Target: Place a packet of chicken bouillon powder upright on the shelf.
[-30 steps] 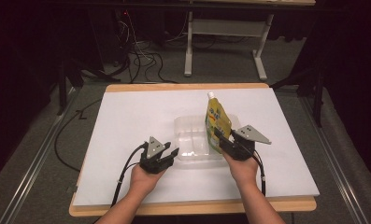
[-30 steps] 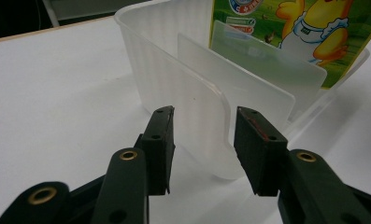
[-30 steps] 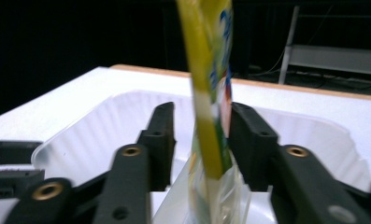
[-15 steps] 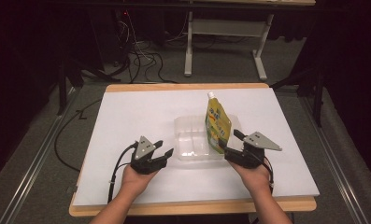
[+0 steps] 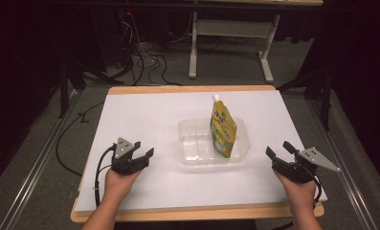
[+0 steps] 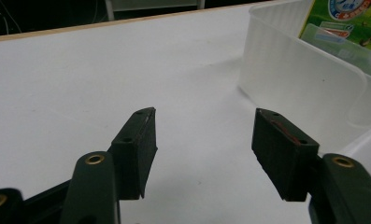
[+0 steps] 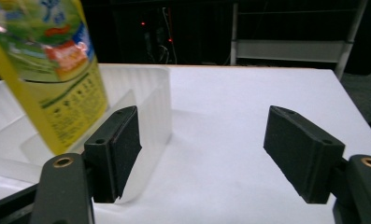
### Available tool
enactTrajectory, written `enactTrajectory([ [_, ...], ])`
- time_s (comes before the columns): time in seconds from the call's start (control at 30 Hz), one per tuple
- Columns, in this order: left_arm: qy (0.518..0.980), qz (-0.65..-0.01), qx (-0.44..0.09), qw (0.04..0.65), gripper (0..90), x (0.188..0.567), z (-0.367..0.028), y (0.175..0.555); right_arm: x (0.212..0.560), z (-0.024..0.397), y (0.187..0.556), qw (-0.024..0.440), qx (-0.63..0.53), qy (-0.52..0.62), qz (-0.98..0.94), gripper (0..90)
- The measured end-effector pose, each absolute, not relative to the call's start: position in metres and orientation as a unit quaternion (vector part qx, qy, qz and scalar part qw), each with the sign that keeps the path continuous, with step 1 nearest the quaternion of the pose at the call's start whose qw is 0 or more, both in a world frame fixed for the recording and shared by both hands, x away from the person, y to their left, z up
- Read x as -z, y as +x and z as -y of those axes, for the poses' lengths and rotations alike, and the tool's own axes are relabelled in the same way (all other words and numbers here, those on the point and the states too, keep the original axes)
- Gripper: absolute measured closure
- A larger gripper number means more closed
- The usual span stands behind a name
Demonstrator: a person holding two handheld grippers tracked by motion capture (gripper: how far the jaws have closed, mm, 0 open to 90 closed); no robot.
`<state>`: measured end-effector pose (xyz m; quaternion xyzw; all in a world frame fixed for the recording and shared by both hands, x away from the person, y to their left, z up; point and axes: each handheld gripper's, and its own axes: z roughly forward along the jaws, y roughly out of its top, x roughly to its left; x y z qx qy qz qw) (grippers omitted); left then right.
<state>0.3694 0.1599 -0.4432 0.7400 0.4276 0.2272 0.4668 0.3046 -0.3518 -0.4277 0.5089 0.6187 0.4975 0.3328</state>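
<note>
A yellow-green spouted pouch [image 5: 223, 128] stands upright in a clear plastic tray [image 5: 193, 148] at the middle of the white table. My left gripper [image 5: 143, 148] rests on the table left of the tray, open, nothing between its jaws; they have just been opening. In the left gripper view [image 6: 203, 135] the tray wall [image 6: 295, 74] and pouch [image 6: 346, 21] lie ahead to the right. My right gripper [image 5: 279, 148] sits right of the tray, open and empty. The right gripper view [image 7: 202, 140] has the pouch [image 7: 47, 70] and tray [image 7: 150, 93] at its left.
The white sheet [image 5: 149, 115] covers a wooden-edged table. Cables [image 5: 144, 62] and a white desk frame [image 5: 230, 43] stand on the floor behind. Metal rails [image 5: 29, 172] run along both sides of the table.
Both grippers have drawn back from the tray, the left one leftward, the right one to the right and nearer the front edge. Their jaws have opened; the right one has let go of the pouch.
</note>
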Motion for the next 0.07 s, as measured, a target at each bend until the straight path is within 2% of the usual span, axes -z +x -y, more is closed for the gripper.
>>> enactTrajectory([
  [0.07,0.741,-0.427,-0.231,0.464,40.6,0.4428,-0.1607,0.3688,0.4297,0.3538,0.3075,0.331,-0.495,0.513,-0.618,28.1],
])
